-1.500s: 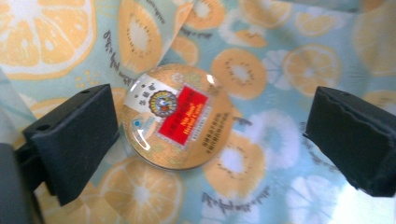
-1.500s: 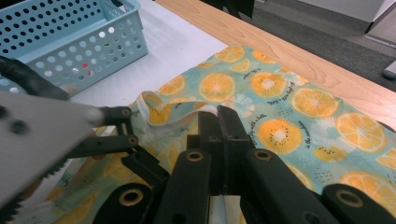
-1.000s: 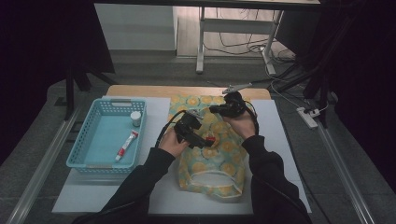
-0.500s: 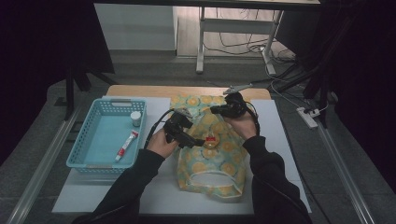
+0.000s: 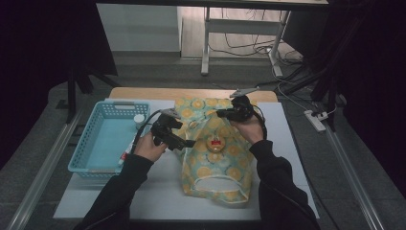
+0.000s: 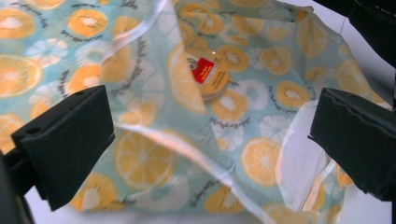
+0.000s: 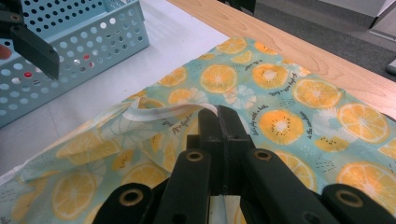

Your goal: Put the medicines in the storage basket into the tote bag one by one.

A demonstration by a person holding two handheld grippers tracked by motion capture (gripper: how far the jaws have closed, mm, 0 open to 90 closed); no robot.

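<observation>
One citrus-print bag (image 5: pixel 215 158), right tool (image 5: pixel 225 114) clamped on its edge, left tool (image 5: pixel 187 143) wide, one blue basket (image 5: pixel 103 143)

The red print on that round tin (image 6: pixel 211 77) is too blurry to read, the fruit-print cloth (image 6: pixel 140 154) covers its edge, and stuff in the blue basket (image 5: pixel 106 139) sits half behind the forearm.

From above, my table (image 5: pixel 158 191) sits in dim, even light while the room around it falls nearly black at the left and right edges of the frame. The high view is soft and grainy. My left gripper view is bright, with the black pads (image 6: pixel 70 140) blurred at the lower corners. My right gripper view is sharper, its upper right slightly hazy.
</observation>
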